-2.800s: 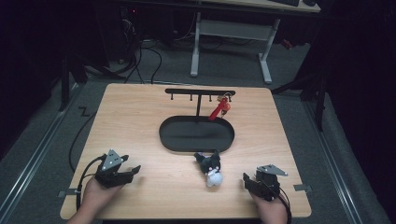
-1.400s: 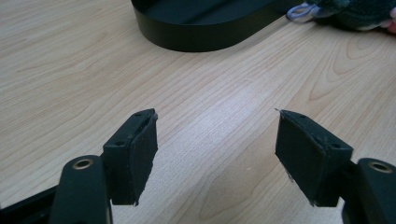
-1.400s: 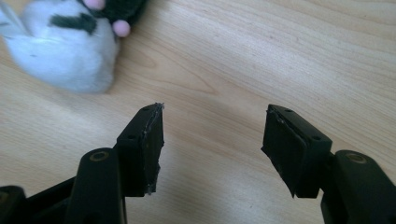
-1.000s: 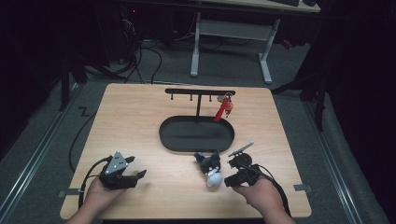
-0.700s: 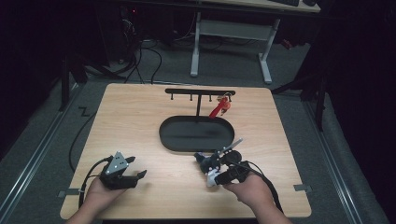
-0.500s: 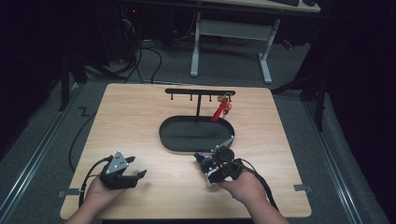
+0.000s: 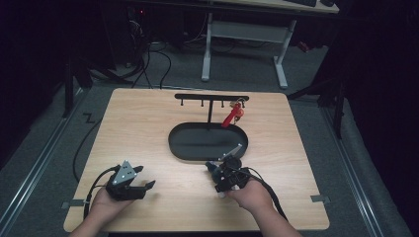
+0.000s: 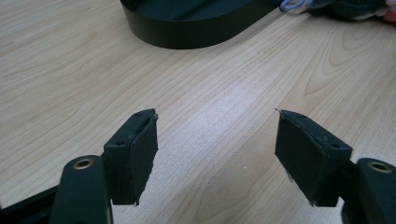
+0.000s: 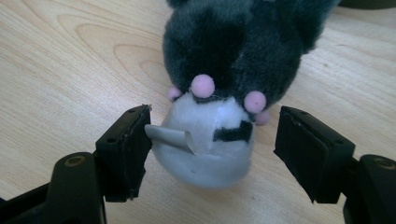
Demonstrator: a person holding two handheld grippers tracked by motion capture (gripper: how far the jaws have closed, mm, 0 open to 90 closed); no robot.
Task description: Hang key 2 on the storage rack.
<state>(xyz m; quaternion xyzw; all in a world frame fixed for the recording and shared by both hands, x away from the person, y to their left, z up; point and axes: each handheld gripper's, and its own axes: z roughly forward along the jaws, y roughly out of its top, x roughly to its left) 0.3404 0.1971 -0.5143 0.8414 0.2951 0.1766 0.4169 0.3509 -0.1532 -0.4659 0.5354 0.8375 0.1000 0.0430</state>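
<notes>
On the bench [image 7: 148,123], low and right of centre in the high view just below the black tray [image 7: 197,143], the plush toy [image 9: 224,70] lies between the spread pads of the right claw [image 9: 212,154], whose jaws have just been opening. Closing on the white end alone could squeeze it out; the paper tag [image 9: 170,137] may fold under a pad. The left claw [image 8: 217,154] gapes open, lower left.

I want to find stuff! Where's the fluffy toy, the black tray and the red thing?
plush toy [image 9: 233,51], right gripper view, dark fuzzy body
black oval tray [image 7: 197,148], high view, near rim
red tag [image 7: 229,118], high view, hanging strip
</notes>
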